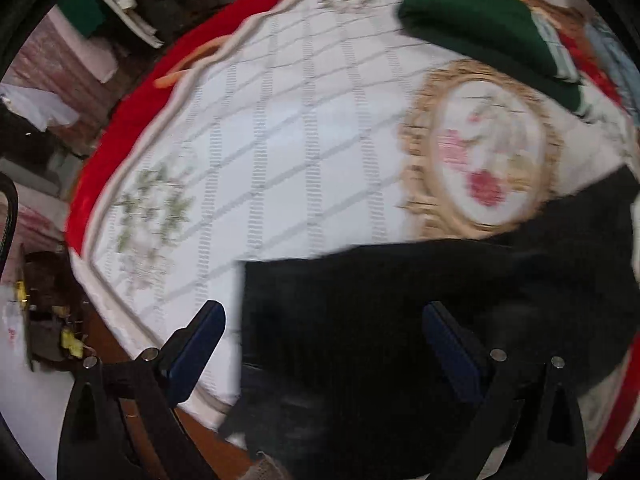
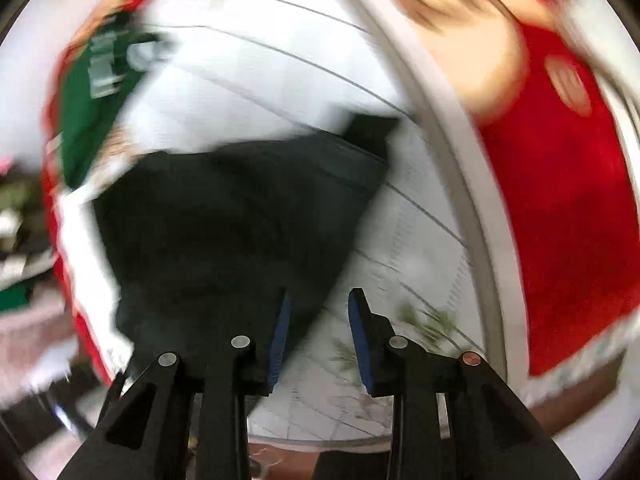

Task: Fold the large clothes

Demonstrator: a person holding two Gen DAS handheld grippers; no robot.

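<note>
A black garment (image 1: 380, 320) lies on a white checked bedspread (image 1: 280, 140), partly folded, with a straight left edge. My left gripper (image 1: 324, 316) is open wide and empty, hovering over the garment's near left part. In the right wrist view the same black garment (image 2: 240, 220) lies spread on the bedspread (image 2: 260, 80). My right gripper (image 2: 318, 312) is partly open and empty, just above the garment's near right edge. The view is blurred by motion.
A folded green garment (image 1: 480, 28) lies at the far right of the bed; it also shows in the right wrist view (image 2: 88, 112). A red blanket (image 1: 132, 112) borders the bedspread, also at the right (image 2: 560, 220). Cluttered furniture (image 1: 52, 308) stands left of the bed.
</note>
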